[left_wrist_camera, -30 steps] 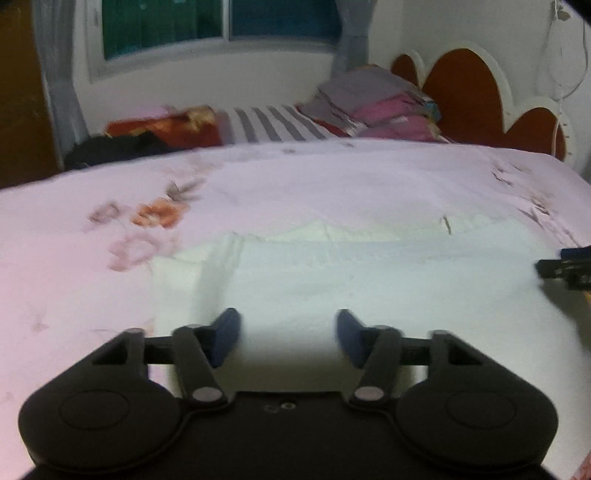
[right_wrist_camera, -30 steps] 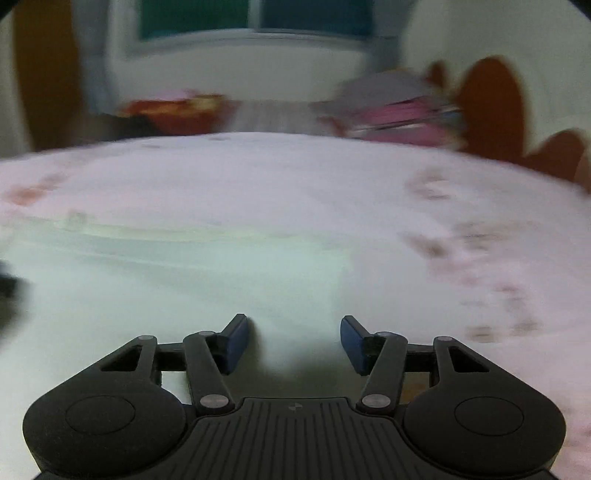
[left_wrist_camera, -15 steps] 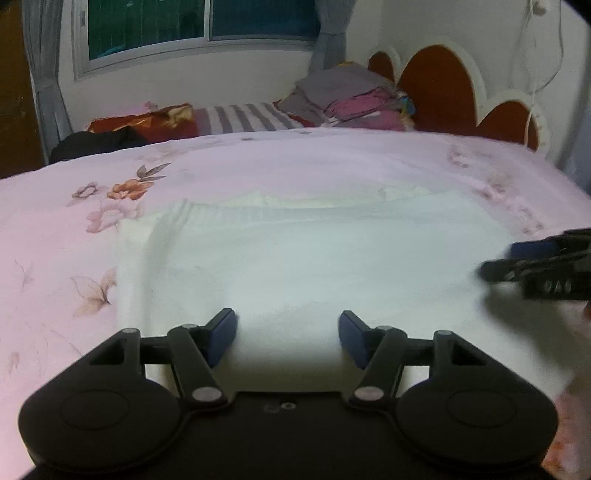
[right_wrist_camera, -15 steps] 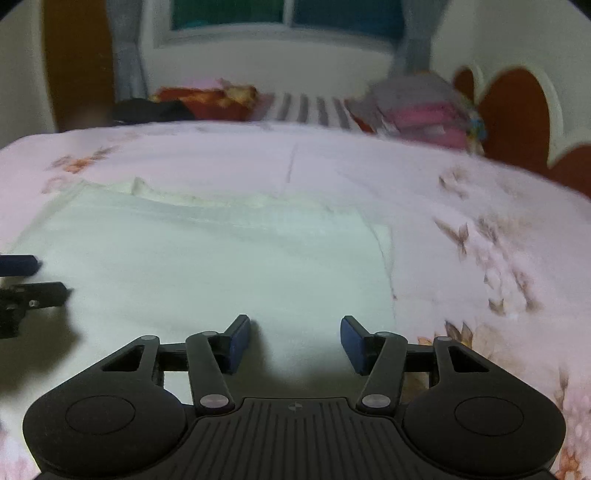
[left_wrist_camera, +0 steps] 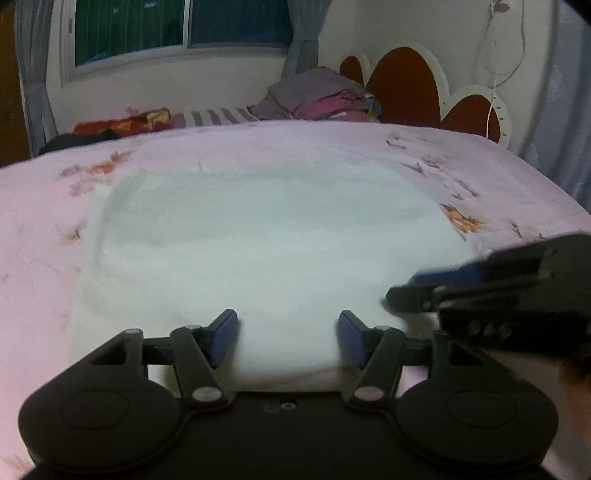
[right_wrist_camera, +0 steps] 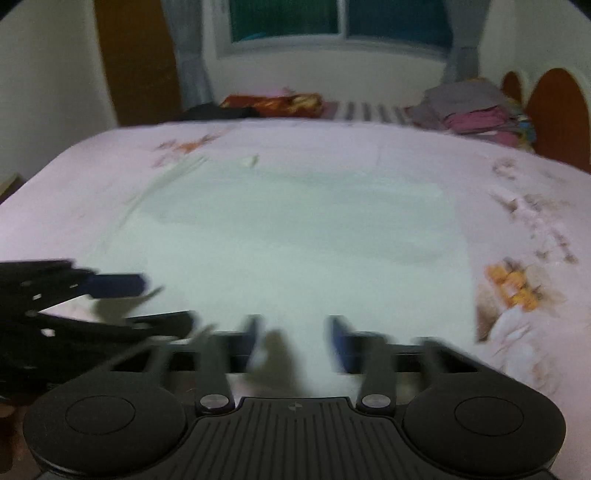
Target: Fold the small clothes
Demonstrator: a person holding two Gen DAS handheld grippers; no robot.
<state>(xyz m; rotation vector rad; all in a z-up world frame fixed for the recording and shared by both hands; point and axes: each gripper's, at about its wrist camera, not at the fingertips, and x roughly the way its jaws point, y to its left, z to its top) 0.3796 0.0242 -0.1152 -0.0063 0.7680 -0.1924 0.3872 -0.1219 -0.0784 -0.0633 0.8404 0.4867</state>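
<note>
Both tongs, left and right, hang released at the near hem of a pale garment lying flat on the floral bed; folding apparently not begun.

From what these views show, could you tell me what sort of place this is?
Most likely a bedroom: a bed with a floral sheet, a scalloped headboard at its far end, and a curtained window behind. Folded clothes sit stacked by the headboard.

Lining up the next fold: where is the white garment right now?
The white garment lies flat mid-bed on the pink floral sheet, just ahead of both open hand-held grippers, left and right.
</note>
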